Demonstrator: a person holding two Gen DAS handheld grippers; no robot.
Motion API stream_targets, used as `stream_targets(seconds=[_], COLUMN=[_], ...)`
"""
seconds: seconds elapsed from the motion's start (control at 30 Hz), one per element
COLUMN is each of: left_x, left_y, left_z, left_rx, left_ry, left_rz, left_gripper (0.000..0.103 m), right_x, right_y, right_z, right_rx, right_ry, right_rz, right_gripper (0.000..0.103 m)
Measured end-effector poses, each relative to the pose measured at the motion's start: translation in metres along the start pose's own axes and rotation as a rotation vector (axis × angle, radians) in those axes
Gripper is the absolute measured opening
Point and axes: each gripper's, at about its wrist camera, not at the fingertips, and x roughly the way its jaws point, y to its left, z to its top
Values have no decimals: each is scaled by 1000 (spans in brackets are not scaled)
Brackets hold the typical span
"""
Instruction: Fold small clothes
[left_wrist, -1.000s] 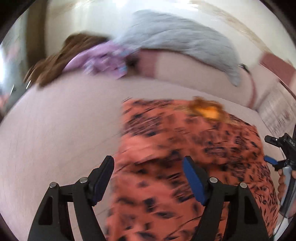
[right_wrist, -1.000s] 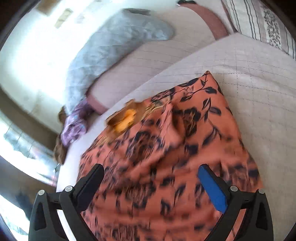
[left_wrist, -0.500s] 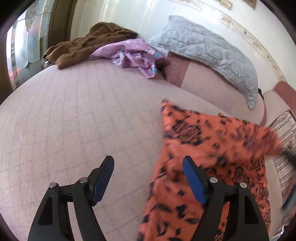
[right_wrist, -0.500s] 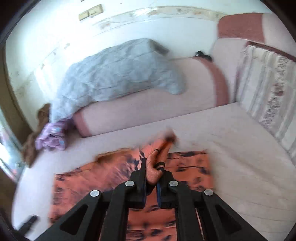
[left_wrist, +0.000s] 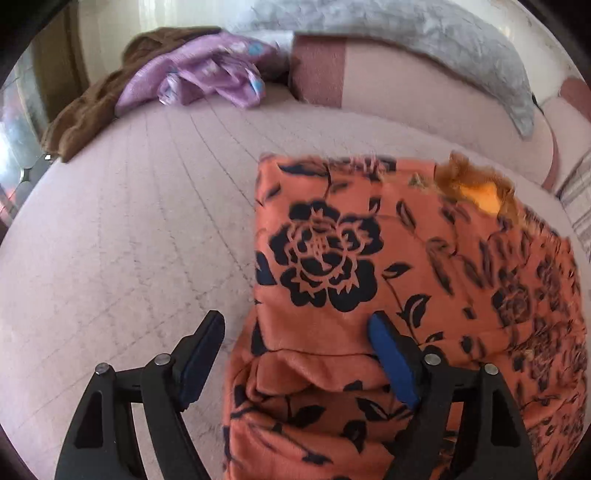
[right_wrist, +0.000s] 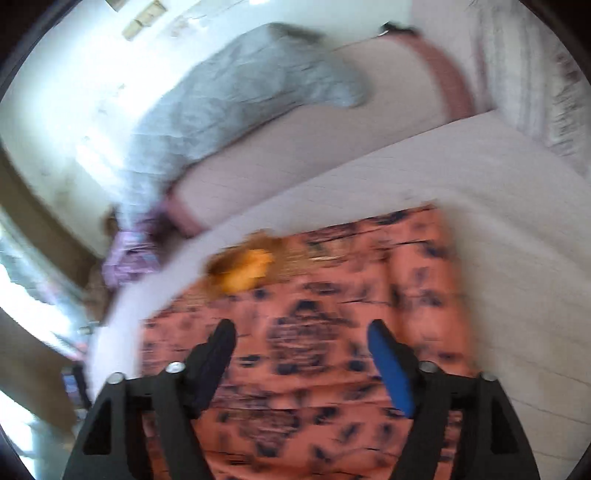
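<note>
Here we look down on the bed (left_wrist: 122, 236), its pale pink quilted cover filling most of both views. Along its far edge runs a long pink bolster (left_wrist: 424, 99) with a grey quilted blanket (left_wrist: 424, 33) draped over it. A brown cloth (left_wrist: 92, 107) and a purple garment (left_wrist: 207, 74) lie bunched at the far corner, well apart from our work. The orange dress (left_wrist: 369, 258), printed with black flowers, lies spread on the bed just in front of us, with a yellow patch at its neckline on the far side. Its near part is folded over on itself. Our left claw (left_wrist: 295, 354) hangs over the dress's left edge, jaws opening, with cloth under the gap but not pinched. Our right claw (right_wrist: 299, 354) hangs over the middle of the dress, jaws likewise opening and gripping nothing; that view is blurred.
</note>
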Motion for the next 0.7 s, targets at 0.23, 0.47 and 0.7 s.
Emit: stream_targets(seconds=[0.23, 0.47, 0.7], left_x=[14, -43, -118], left_y=[-3, 22, 75], left_z=[-17, -14, -98], left_rx=[66, 1, -79], left_ry=[34, -14, 76], left_rz=[44, -51, -219], left_gripper=[91, 91, 91], right_x=[49, 49, -51], right_y=[-35, -26, -60], right_z=[-17, -18, -74], right_rx=[169, 87, 63], right_ry=[97, 157, 169], right_rz=[7, -45, -60], right_gripper=[84, 90, 89])
